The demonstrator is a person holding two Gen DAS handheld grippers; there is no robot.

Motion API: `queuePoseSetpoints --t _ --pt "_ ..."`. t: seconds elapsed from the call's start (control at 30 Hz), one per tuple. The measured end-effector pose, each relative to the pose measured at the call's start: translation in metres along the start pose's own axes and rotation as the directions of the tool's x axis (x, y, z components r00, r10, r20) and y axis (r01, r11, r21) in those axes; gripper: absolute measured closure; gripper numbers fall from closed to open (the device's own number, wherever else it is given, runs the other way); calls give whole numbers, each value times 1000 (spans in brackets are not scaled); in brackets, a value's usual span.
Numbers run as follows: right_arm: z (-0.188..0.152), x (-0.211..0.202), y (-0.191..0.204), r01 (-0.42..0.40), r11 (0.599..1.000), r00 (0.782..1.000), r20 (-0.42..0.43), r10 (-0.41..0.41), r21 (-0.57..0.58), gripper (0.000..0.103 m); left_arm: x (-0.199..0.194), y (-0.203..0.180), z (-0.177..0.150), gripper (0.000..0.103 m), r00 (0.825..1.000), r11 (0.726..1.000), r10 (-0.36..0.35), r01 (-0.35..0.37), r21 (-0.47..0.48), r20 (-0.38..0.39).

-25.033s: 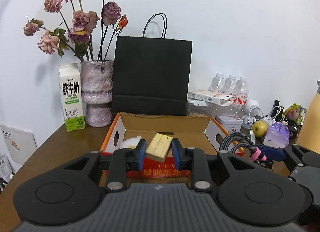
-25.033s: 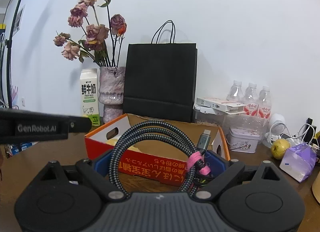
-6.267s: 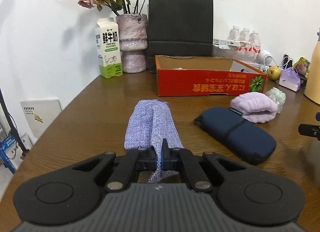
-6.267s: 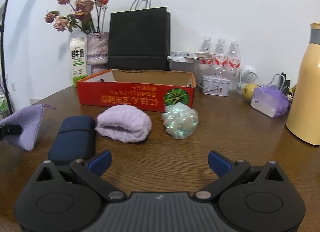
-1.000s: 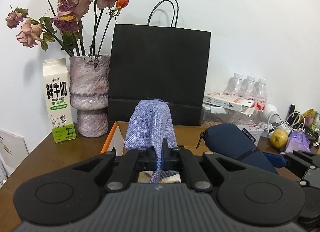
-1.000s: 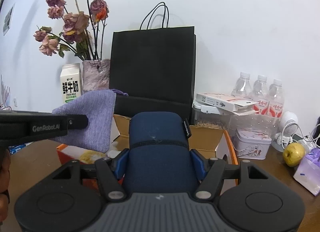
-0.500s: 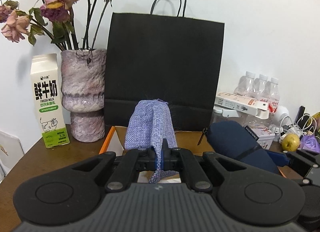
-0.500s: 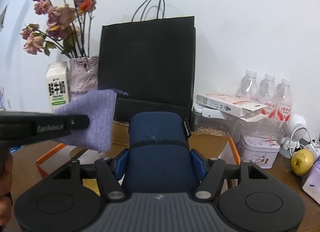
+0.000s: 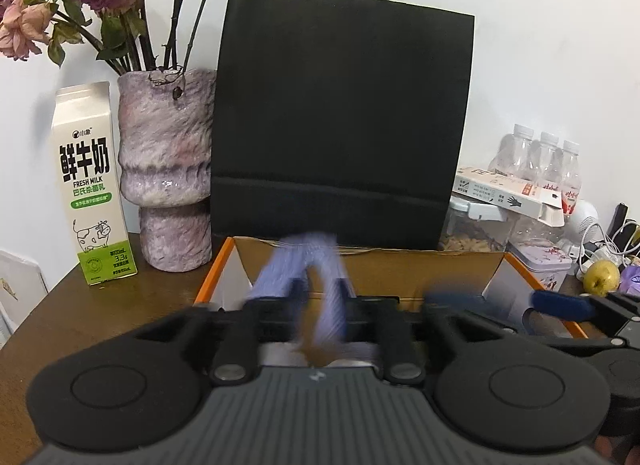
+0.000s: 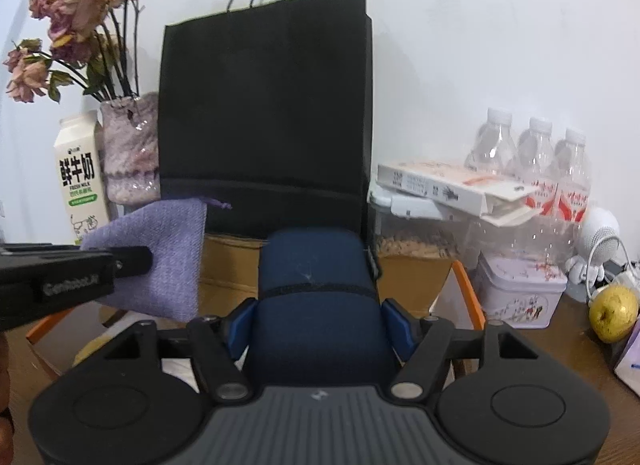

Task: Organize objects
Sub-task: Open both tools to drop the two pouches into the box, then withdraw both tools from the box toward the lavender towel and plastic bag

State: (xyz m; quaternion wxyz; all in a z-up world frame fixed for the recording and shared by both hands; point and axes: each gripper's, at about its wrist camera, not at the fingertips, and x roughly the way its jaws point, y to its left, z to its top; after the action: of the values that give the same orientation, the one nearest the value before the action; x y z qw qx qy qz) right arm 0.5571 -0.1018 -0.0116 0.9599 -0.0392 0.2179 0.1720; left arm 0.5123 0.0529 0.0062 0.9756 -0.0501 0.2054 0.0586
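The milk carton (image 9: 93,185) at the table's back-left corner read "鲜牛奶", "FRESH MILK" and "3.3g", and the side of the left gripper (image 10: 68,283) carried the faint embossed mark "GenRobot.AI"; print on the flat white box (image 9: 508,191) was too small to read.

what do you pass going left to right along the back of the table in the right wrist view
milk carton → vase of dried roses → black paper bag → flat white box → three water bottles → floral tin → yellow fruit
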Motion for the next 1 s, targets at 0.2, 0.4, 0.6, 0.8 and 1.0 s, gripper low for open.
queuePoseSetpoints --t 0.2,0.4,0.6,0.8,1.0 --pt "0 -1 -4 35 999 999 15 -35 6 1 -5 0 1 0 996 998 67 -67 1 56" --pt "-2 1 -4 29 1000 1000 -12 -29 9 0 -5 2 1 0 996 997 76 -76 -5 51" --pt "-1 -4 -3 32 999 999 -17 -31 8 0 -9 2 1 0 996 997 71 -71 -7 54" --pt "3 -15 -2 27 1000 1000 -3 -27 2 0 -20 2 2 0 995 998 70 -70 -4 71" --pt "7 -30 -2 17 1000 1000 14 -17 -5 0 -36 4 2 0 994 998 65 -64 -17 83"
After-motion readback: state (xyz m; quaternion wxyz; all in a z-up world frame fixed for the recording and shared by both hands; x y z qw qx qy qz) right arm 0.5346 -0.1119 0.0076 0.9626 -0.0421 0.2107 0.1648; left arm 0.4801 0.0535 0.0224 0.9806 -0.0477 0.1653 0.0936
